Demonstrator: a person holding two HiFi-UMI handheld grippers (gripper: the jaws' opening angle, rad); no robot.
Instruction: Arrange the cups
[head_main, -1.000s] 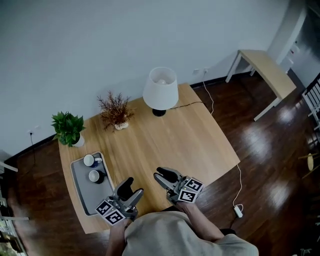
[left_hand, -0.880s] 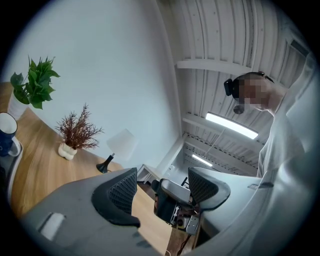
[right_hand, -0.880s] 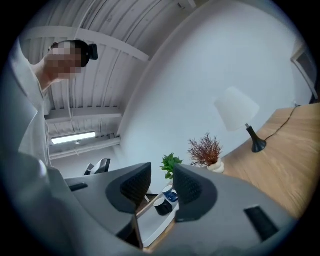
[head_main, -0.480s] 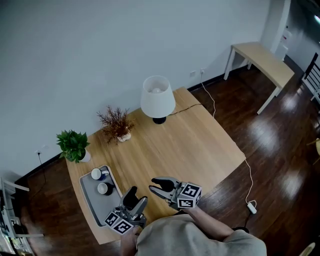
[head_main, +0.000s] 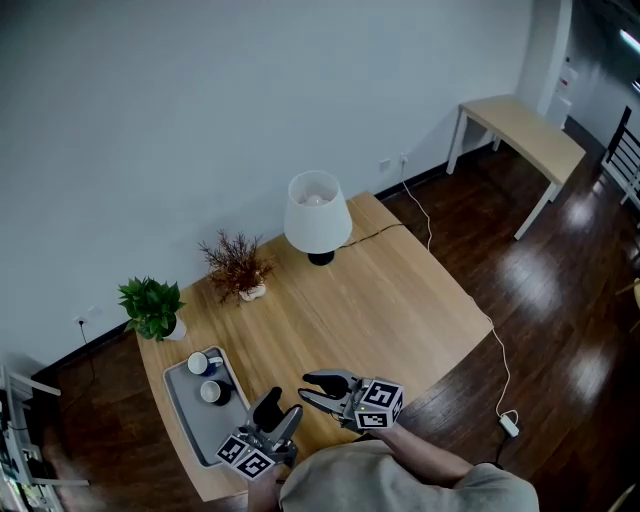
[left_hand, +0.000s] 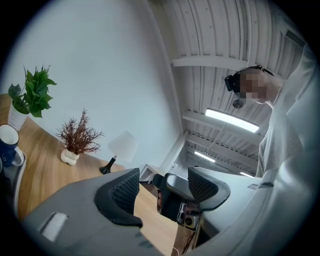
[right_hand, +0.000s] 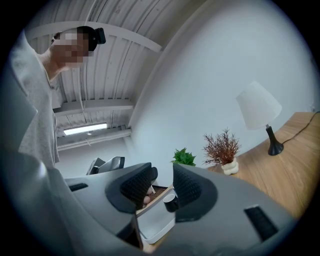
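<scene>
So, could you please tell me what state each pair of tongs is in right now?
Left tongs: open, holding nothing.
Right tongs: open, holding nothing.

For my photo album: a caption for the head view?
Left gripper and right gripper, both open, above a table; two cups on a tray.

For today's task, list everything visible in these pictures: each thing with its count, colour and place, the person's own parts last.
table: one, light wood, centre
tray: one, grey, table's left side
cups: two, dark, white inside, on tray
green plant: one, white pot, far left corner
dried plant: one, reddish-brown, white vase, left of lamp
lamp: one, white shade, black base, far edge
side table: one, light wood, white legs, far right
cable: one, white, floor, right of table
left gripper: grey, open, empty, beside tray
right gripper: grey, open, empty, near edge
</scene>
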